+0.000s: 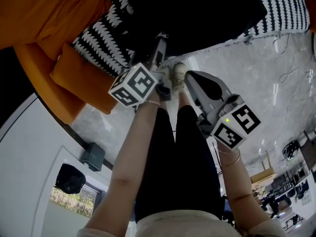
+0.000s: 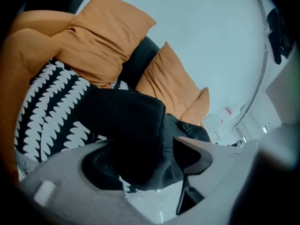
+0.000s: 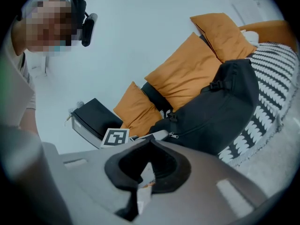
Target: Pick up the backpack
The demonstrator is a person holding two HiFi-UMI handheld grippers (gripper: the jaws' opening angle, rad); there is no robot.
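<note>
Nearest the head camera I see two bare forearms [image 1: 131,157], with legs in black trousers [image 1: 163,152] and pale shoes [image 1: 177,75] below them on the pale marbled floor [image 1: 266,68].

I take the black-and-white zigzag knitted throw [image 1: 106,33] [image 2: 47,107] [image 3: 267,102] as my landmark. It is draped over the seat of the orange upholstered sofa [image 1: 39,9], and its fringed edge hangs down to the floor. The black fabric backpack [image 1: 197,14] [image 2: 126,125] [image 3: 220,111] lies slumped on top of this throw, with its zips and a buckled strap facing the right gripper view. Square orange cushions [image 2: 105,41] [image 3: 187,74] lean just behind the throw, and one more [image 1: 81,78] sits at its left end.

The left gripper [image 1: 161,36] [image 2: 145,146] points down at the front edge of the throw. Its grey fingers stand wide apart. Its own view shows the lower corner of the backpack in the gap between them, and I cannot tell whether either pad touches the fabric.

The right gripper [image 1: 192,78] [image 3: 150,143] hangs off the throw, over the floor just in front of it. Its fingers are together at the tips with nothing clamped between them. A dark box [image 3: 91,118] stands on the floor past the left end of the throw.
</note>
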